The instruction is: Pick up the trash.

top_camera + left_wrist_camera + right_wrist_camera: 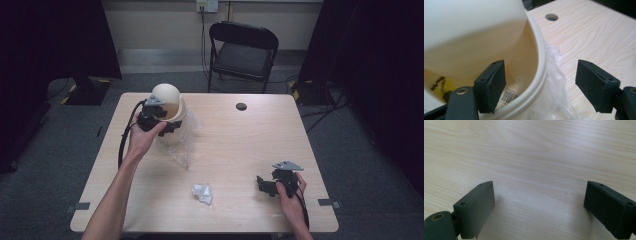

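Left gripper (167,125) is at the far-left part of the desk (240,145), held in the left hand (142,137), cable trailing down toward the near edge. Jaws wide apart and straddling the rim of a cream tub (534,75): in the left gripper view one jaw sits inside the opening, the other outside over the clear plastic wrap (556,82). Nothing clamped; there is a gap on both sides of the rim.

A rounded cream object (166,96), dome-like, sits in or above the tub; can't tell whether they touch. Printed label and something yellow are visible low inside the tub, too blurred to read.

Clear wrap (182,150) spreads from the tub's right side toward the desk's middle, crumpled and lying flat.

Right gripper (267,186) is at the near-right of the desk, held in the right hand (290,197), grey three-cornered plate on top. Jaws wide open, pointing left over bare wood; the right gripper view shows wood grain between them.

Small crumpled white wad (202,193) lies near the desk's near-centre, left of the right gripper and well apart from it.

Round cable hole (241,106) sits at far centre. Black folding chair (243,52) stands beyond the far edge.
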Demonstrator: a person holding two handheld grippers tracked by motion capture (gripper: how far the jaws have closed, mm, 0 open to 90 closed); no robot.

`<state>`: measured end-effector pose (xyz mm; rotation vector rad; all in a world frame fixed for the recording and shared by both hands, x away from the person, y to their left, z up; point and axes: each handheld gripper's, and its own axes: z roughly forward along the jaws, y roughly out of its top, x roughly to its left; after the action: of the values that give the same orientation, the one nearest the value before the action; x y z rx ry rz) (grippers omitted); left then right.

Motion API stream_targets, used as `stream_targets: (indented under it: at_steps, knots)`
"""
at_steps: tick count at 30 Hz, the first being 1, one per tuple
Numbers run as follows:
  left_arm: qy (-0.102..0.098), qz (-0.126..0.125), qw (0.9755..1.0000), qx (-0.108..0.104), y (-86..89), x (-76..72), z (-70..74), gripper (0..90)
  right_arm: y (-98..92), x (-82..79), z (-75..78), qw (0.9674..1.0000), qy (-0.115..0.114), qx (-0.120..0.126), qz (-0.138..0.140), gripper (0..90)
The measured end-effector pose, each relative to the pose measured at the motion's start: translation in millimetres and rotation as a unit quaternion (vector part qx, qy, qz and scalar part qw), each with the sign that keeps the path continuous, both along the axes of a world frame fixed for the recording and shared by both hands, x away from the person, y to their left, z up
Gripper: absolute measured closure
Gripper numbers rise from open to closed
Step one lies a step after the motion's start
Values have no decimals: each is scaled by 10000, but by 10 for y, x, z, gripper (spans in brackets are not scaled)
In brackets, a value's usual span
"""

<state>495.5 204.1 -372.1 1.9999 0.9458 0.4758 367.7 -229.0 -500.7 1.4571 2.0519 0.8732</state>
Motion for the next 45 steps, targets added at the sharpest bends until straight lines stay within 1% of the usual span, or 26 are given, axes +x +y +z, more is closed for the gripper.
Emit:
stream_targets:
  at_steps: [1, 4, 6, 8, 11, 12, 13, 16, 18, 20, 21, 22, 23, 24, 26, 29, 31, 32, 33, 34, 35, 37, 38, 40, 42, 45]
  knots:
    - [-39, -4, 10000, -21, 17, -31, 19, 242, 0, 0, 0, 10000, 2, 2, -2, 89]
    - [-142, -41, 9997, -195, 57, -126, 68, 243, 0, 0, 0, 10000, 3, 2, -3, 88]
    - [-195, -115, 9994, -255, 78, -181, 98, 243, 0, 0, 0, 10000, 3, 1, -2, 89]
    - [-136, -198, 9990, -370, 84, -248, 116, 242, 0, 0, 0, 10000, 2, 2, -3, 89]
    - [-189, -333, 9989, -284, 72, -360, 128, 238, 0, 0, 0, 10000, 3, -1, 1, 89]
    - [-192, -335, 9987, -332, 70, -410, 121, 237, 0, 0, 0, 10000, 2, 2, -3, 89]
    - [-193, -369, 9986, -334, 76, -472, 102, 234, 0, 0, 0, 10000, 2, 2, -2, 88]
    - [-137, -320, 9992, -217, 67, -603, 7, 232, 0, 0, 0, 10000, 2, 2, -3, 89]
    - [-97, -380, 9991, -175, 58, -709, -75, 232, 0, 0, 0, 10000, 3, 2, -2, 89]
    - [-90, -453, 9986, -249, 58, -792, -135, 234, 0, 0, 0, 10000, 2, 2, -2, 89]
    - [-59, -480, 9981, -386, 57, -844, -171, 238, 0, 0, 0, 10000, 2, 2, -3, 88]
    - [-73, -516, 9976, -460, 49, -914, -211, 240, -1, 0, 0, 10000, -3, -3, 4, 89]
    - [-76, -543, 9973, -494, 36, -955, -236, 240, 1, 0, 0, 10000, 1, 5, -10, 88]
    - [-73, -547, 9974, -455, 18, -1018, -275, 240, 0, 0, 0, 10000, 0, -1, 0, 89]
    - [-45, -649, 9966, -506, -19, -1102, -348, 239, -1, 0, 0, 10000, 0, -2, 3, 89]
    - [45, -800, 9958, -436, -78, -1167, -444, 234, 0, 0, 0, 10000, 2, 2, -1, 89]
    - [148, -814, 9957, -408, -121, -1195, -540, 231, 1, 0, 0, 10000, 1, 5, -10, 89]
    - [148, -812, 9959, -373, -135, -1204, -573, 231, 0, 0, 0, 10000, 2, 1, -1, 88]
    - [224, -830, 9957, -344, -176, -1214, -626, 231, 0, 0, 0, 10000, 2, 1, -1, 89]
    - [264, -885, 9954, -238, -213, -1218, -657, 231, 2, 0, 0, 10000, 1, 6, -11, 89]
    - [284, -912, 9953, -169, -250, -1229, -680, 233, 0, 0, 0, 10000, 1, 1, -1, 89]
    - [367, -1003, 9941, -163, -320, -1247, -729, 237, 0, 0, 0, 10000, -1, 1, -4, 89]
    - [377, -1033, 9939, -105, -343, -1259, -738, 238, 0, 0, 0, 10000, 2, 2, -1, 89]
    - [390, -1075, 9934, -69, -393, -1284, -769, 238, 0, 0, 0, 10000, 2, 1, -1, 89]
    - [455, -1183, 9919, -10, -460, -1319, -808, 238, 0, 0, 0, 10000, 2, 1, -1, 88]
    - [461, -1240, 9912, 42, -519, -1346, -837, 238, 0, 0, 0, 10000, 2, 1, -1, 88]
